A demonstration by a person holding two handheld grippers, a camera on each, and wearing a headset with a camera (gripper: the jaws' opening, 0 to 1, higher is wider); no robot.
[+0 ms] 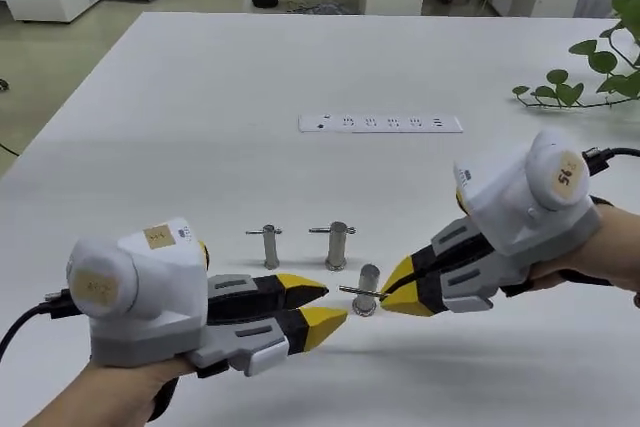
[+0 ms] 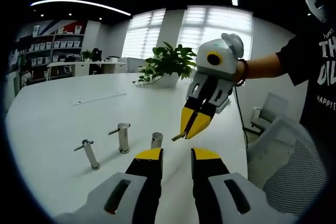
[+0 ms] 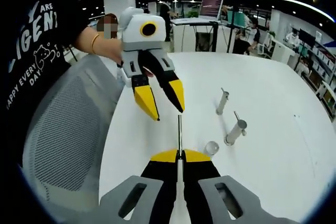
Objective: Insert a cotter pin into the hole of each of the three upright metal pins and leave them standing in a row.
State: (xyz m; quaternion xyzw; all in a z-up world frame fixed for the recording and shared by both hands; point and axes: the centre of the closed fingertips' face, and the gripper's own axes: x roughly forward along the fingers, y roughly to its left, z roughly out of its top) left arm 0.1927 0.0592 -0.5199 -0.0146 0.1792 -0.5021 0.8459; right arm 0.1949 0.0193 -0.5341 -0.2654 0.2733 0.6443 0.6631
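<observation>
On the white tabletop (image 1: 200,97), three short upright cylinders of grey metal stand close to the person. Of these, the left metal pin (image 1: 270,246) and the middle metal pin (image 1: 337,245) stand side by side. Each has a thin rod crossing just under its head: the first fitted cotter pin (image 1: 253,232) and the second fitted cotter pin (image 1: 318,230). Nearer the person and a little right of the middle one stands the third metal pin (image 1: 368,290). The right gripper (image 1: 388,299), white and grey with yellow-tipped black jaws, has its jaws pressed together on a slim silver cotter pin (image 3: 179,129). This rod sticks straight out past the tips. Its free end lies just beside the third metal pin, with a small gap between them in both gripper views. The left gripper (image 1: 335,305), of the same make, hovers low just left of the third metal pin. Its jaws are parted with nothing between them, and its tips point toward the right gripper. Farther back lies a long white power strip (image 1: 380,124), and a green trailing plant (image 1: 600,67) reaches in at the far right.
</observation>
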